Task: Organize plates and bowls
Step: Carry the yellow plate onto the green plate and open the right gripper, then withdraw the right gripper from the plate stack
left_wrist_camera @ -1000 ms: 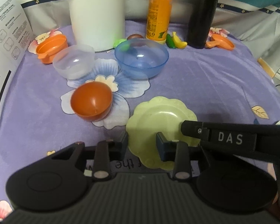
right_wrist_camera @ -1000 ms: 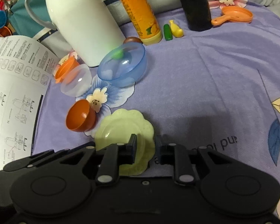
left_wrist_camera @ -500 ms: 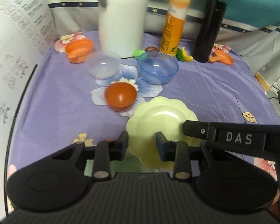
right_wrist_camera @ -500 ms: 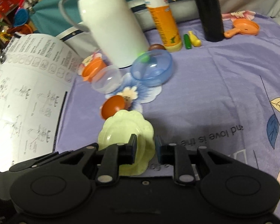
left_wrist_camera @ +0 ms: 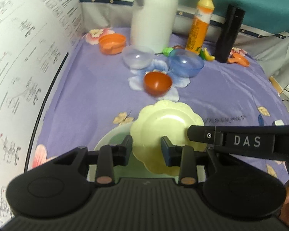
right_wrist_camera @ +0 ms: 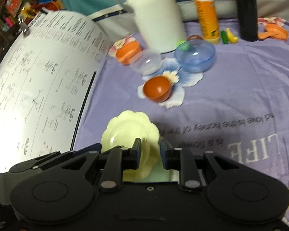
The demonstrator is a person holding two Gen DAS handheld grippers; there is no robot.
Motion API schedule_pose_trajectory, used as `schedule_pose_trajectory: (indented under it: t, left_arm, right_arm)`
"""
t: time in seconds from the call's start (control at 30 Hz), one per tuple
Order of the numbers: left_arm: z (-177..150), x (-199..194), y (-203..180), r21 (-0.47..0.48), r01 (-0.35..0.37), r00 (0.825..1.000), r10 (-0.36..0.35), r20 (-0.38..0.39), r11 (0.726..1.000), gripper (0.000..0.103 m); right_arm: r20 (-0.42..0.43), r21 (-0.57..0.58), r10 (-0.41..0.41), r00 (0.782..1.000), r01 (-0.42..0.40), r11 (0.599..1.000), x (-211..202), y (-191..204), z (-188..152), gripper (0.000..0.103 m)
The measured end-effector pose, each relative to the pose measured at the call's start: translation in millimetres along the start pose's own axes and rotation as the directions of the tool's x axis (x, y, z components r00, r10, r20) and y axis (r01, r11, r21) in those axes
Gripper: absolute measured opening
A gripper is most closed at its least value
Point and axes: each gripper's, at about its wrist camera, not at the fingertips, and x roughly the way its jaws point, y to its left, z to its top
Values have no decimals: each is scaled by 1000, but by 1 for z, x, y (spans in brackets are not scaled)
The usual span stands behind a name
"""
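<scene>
A pale yellow scalloped plate [left_wrist_camera: 167,127] is held off the purple cloth. My right gripper [right_wrist_camera: 149,150] is shut on its rim; the plate [right_wrist_camera: 129,129] tilts to the left of the fingers. My left gripper [left_wrist_camera: 146,147] is open around the plate's near edge, apparently not clamping it. Under the plate lies a larger pale green plate [left_wrist_camera: 113,136]. Further back stand a red bowl [left_wrist_camera: 157,83], a clear bowl [left_wrist_camera: 137,58], a blue bowl [left_wrist_camera: 186,63] and an orange cup [left_wrist_camera: 112,43].
A white jug [left_wrist_camera: 154,15], an orange bottle [left_wrist_camera: 201,23] and a black flask [left_wrist_camera: 229,32] stand at the back. Small toy pieces [left_wrist_camera: 207,54] and an orange toy pan [left_wrist_camera: 239,60] lie there. A printed instruction sheet [left_wrist_camera: 25,67] curves up at the left.
Both grippers pulled back toward me and lifted with the yellow plate. The bowls now look farther away, and the pale green plate has come into view under it.
</scene>
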Motion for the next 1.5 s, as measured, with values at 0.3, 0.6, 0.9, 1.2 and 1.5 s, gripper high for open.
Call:
schedule_pose_trajectory:
  t: [0.3, 0.6, 0.9, 1.2, 1.5]
  left_arm:
    - [-30, 10, 16, -32, 10, 998, -12, -62, 999, 32]
    - [-37, 23, 21, -45, 14, 995, -18, -93, 999, 32]
    - [-35, 32, 23, -51, 13, 994, -18, -108, 999, 32]
    - [-32, 26, 21, -43, 9, 997, -12, -72, 999, 62]
    - [-26, 4, 17, -21, -36, 999, 36, 18, 999, 103]
  right_arm:
    - [-91, -24, -17, 996, 14, 1000, 20, 12, -26, 23]
    - [-142, -14, -27, 990, 25, 1000, 38, 7, -36, 23]
    - [-156, 2, -31, 987, 31, 1000, 50, 5, -32, 23]
    - [-136, -11, -18, 991, 17, 1000, 48, 5, -28, 41]
    - [-35, -37, 3, 999, -4, 999, 19, 6, -16, 103]
